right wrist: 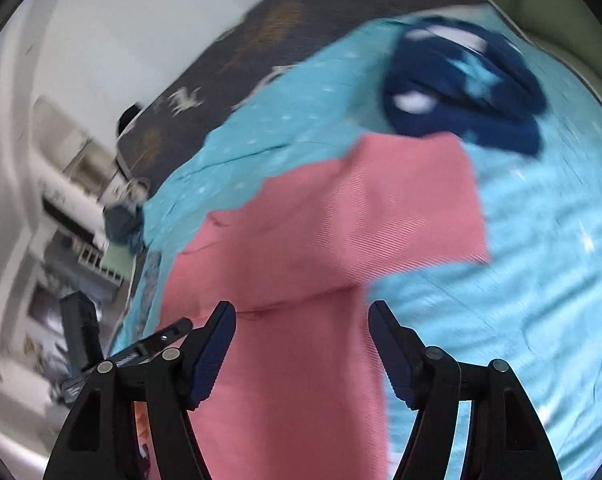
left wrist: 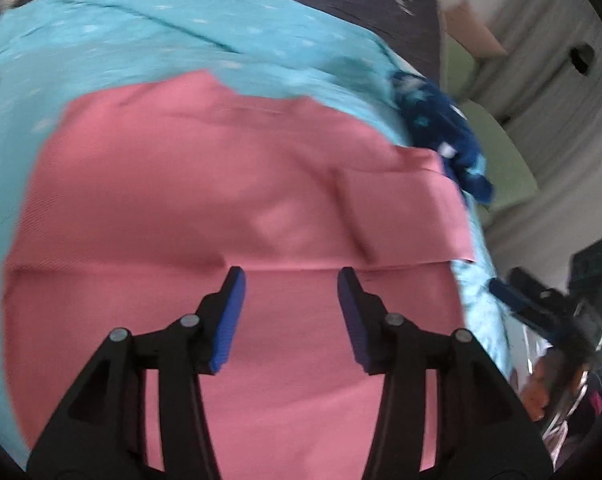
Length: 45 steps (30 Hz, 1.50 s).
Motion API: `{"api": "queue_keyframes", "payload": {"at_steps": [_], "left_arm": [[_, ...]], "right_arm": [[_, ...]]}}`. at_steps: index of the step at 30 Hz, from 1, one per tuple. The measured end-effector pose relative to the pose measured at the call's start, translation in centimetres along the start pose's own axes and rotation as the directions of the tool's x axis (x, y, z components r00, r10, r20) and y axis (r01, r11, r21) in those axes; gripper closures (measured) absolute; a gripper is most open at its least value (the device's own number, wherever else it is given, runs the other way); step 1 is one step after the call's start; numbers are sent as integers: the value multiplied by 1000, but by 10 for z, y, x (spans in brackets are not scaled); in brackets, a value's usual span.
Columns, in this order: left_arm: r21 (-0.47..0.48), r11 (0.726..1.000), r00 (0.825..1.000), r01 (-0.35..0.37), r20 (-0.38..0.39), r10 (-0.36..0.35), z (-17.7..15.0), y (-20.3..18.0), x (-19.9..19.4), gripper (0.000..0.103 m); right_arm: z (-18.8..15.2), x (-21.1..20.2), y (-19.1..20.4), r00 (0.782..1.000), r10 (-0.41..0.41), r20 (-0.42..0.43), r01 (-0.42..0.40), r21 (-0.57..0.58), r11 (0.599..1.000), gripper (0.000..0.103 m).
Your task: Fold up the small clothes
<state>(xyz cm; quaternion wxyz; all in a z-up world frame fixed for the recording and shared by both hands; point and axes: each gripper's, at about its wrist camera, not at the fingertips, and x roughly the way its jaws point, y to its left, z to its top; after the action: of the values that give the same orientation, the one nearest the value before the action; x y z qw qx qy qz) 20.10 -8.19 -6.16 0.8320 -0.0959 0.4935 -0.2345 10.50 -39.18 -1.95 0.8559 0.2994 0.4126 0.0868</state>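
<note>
Pink garment spread on the turquoise sheet, both of my hand-held grippers empty.

My left hand-held gripper hung over the pink garment with its jaws spread and nothing between them. My right hand-held gripper was spread wide too, above the same pink cloth and gripping none of it. The garment lay on a turquoise dotted sheet, with a crumpled navy piece of clothing at its far corner, touching it.
</note>
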Motion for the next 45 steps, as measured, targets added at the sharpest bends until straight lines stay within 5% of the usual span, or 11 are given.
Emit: {"api": "queue_keyframes", "payload": {"at_steps": [8,9,10,11,20,25,29,32,35,37,45], "left_arm": [[106,991,992,-87,-79,95,33,-52,71,55],[127,988,993,-89,-72,98,35,-58,73,65],[139,988,993,-74,-79,86,37,-63,75,100],[141,988,993,-58,-97,72,39,-66,74,102],[228,973,973,-35,231,-20,95,-91,-63,103],[146,989,997,0,75,-11,81,-50,-33,101],[62,992,989,106,-111,-99,56,-36,30,70],[80,996,985,47,-172,-32,46,-41,72,69],[80,995,994,51,-102,-43,50,-49,83,68],[86,992,991,94,-104,-85,56,-55,83,97],[233,963,972,135,155,-174,101,-106,-36,97]], "right_arm": [[4,-5,-33,996,-81,28,77,118,990,33],[5,-7,-35,992,-120,37,115,112,987,33],[1,-9,-34,989,-143,41,138,106,985,33],[0,-9,-36,985,-167,41,163,100,982,33],[-2,0,-43,976,-218,23,216,70,974,33],[1,17,-25,979,-203,6,203,7,979,33],[-4,24,-21,986,-166,-13,166,32,986,33],[-7,23,-20,983,-183,-23,183,17,983,33],[-7,16,-21,980,-199,-14,199,8,980,33],[-4,12,-24,976,-216,-6,217,12,976,33],[-1,11,-36,966,-258,-3,257,35,966,33]]}}
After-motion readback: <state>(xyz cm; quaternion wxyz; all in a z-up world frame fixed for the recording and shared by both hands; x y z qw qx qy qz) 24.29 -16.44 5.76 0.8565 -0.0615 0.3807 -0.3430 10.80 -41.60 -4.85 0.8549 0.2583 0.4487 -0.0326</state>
